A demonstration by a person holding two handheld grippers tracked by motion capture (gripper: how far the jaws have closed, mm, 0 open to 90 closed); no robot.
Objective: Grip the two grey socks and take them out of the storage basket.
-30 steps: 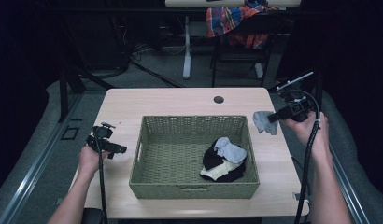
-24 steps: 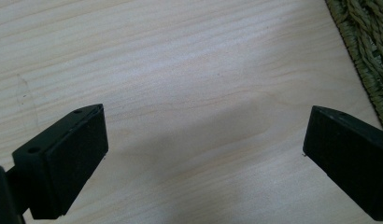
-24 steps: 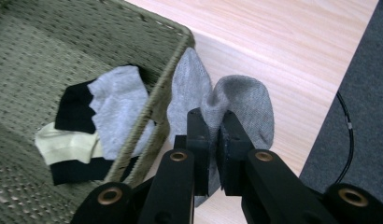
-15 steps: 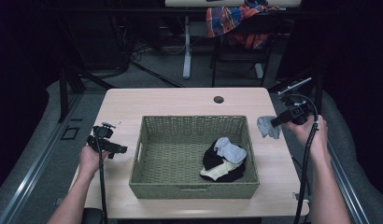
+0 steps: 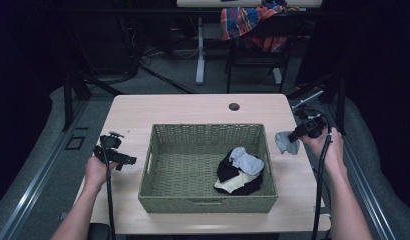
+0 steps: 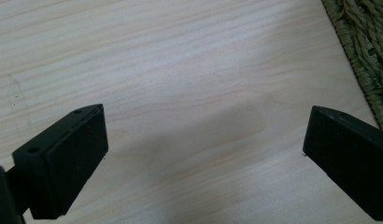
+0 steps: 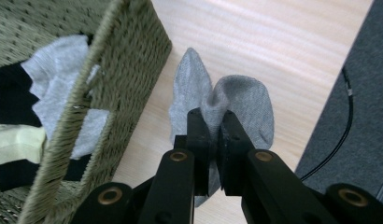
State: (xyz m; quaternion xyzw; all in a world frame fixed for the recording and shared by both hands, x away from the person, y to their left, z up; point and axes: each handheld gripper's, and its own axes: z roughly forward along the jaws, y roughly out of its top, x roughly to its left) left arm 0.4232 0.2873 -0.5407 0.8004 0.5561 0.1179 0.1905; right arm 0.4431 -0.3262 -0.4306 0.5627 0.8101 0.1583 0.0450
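- High view sets the right gripper (image 5: 296, 135) lower and nearer the bare surface (image 5: 193, 107) than a second ago, to the right of the woven basket (image 5: 208, 202) and outside its right wall.
- Its jaws are clamped shut on a grey sock (image 5: 286, 142); in the right gripper view the sock (image 7: 217, 105) is pinched at a fold between the two black pads, with both ends spreading out past the tips.
- The sock hangs over the wood just beside the basket's outer wall (image 7: 87, 116), and whether its lower end already touches the wood cannot be told.
- Inside the basket, towards its right front corner, lies a heap of socks (image 5: 239, 172): black, pale yellow and grey pieces piled together.
- The left gripper (image 5: 124, 161) is in the same place as before, over the surface left of the basket; the left gripper view has its jaws standing wide apart with nothing between them.
- My reading: the descent beside the basket suggests the grey sock is being taken out and set down on the wood, and the release has not yet happened.
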